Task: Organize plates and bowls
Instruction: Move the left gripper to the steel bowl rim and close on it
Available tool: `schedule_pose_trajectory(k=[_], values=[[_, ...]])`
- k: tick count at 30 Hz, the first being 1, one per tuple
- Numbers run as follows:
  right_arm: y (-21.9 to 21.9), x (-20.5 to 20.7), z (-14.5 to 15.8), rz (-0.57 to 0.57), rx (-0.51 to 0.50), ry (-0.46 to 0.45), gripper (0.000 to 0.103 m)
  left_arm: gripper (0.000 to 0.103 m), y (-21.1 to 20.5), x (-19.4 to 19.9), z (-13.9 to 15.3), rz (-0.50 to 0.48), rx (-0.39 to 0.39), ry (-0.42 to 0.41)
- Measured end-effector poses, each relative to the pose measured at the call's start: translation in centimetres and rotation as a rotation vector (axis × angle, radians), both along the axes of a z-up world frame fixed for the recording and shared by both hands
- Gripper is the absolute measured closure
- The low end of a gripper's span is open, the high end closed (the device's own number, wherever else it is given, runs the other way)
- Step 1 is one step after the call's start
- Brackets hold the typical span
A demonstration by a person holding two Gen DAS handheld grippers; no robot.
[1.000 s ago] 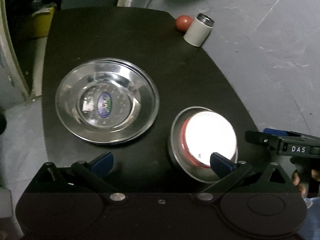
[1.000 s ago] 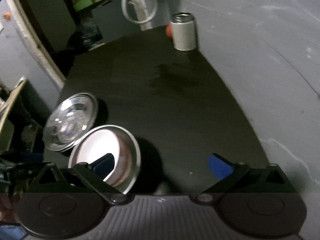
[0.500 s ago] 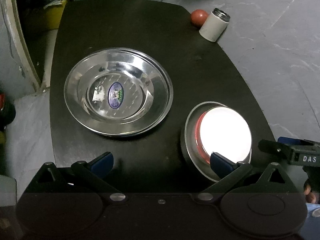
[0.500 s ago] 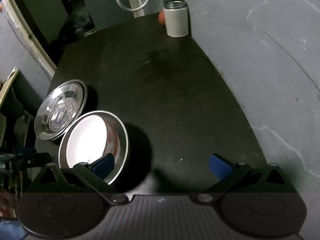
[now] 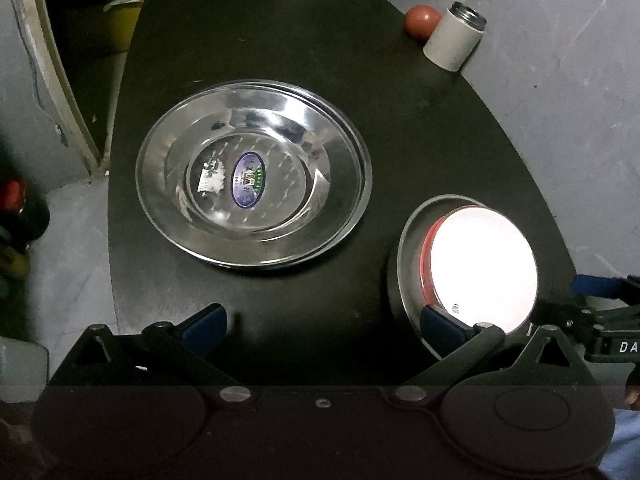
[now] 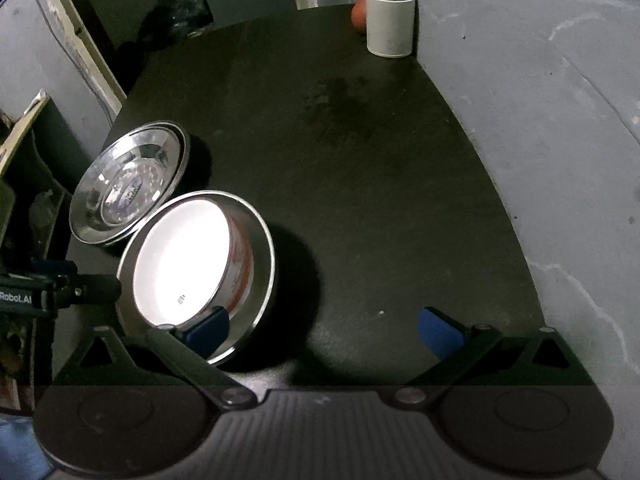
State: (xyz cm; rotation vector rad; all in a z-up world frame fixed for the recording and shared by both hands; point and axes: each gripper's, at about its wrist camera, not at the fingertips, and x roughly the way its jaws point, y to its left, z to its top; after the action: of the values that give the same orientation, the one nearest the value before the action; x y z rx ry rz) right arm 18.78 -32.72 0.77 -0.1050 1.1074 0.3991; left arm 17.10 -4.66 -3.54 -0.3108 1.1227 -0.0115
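On the dark, rounded bench (image 5: 256,60) lie two groups of dishes. At the left side are shiny steel plates (image 5: 252,172), wide and shallow; a second rim shows at the right edge, so at least two are stacked. An oval sticker is in the middle of the top one. Near them, to the right and close to the front edge, stands a round steel bowl (image 5: 410,248), and inside it sits a smaller bowl with a white inside and a red outer wall (image 5: 480,268). The plates and the steel bowl are close but I cannot tell if they touch.

The left gripper (image 5: 320,320) has its blue-tipped fingers spread wide and holds nothing. The right gripper (image 6: 326,326) also has its fingers spread apart; its left finger is in front of the steel bowl.

At the far right corner stand a white cylinder-shaped container with a metal rim (image 5: 454,42) and a small red ball (image 5: 420,20) just beside it.
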Motion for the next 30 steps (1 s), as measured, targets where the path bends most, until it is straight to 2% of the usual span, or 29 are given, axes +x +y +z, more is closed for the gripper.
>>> schedule_pose_trajectory(k=[9, 14, 17, 25, 30], values=[[1.2, 0.3, -1.0, 0.066, -0.075, -0.038, 0.000, 0.001, -1.7, 1.0, -0.2, -0.041, 0.099, 0.006], [1.1, 0.3, -1.1, 0.079, -0.069, -0.047, 0.001, 0.001, -2.3, 1.3, -0.2, -0.056, 0.130, 0.009], [1.0, 0.3, -1.0, 0.090, -0.055, -0.049, 0.004, 0.003, -2.4, 1.4, -0.3, -0.052, 0.137, 0.013], [1.2, 0.1, -0.7, 0.144, 0.000, -0.036, 0.027, 0.015, -2.5, 1.4, 0.0, -0.064, 0.114, 0.000], [1.7, 0.1, -0.8, 0.188, 0.029, -0.019, 0.041, 0.032, -2.4, 1.5, 0.0, -0.083, 0.057, -0.013]])
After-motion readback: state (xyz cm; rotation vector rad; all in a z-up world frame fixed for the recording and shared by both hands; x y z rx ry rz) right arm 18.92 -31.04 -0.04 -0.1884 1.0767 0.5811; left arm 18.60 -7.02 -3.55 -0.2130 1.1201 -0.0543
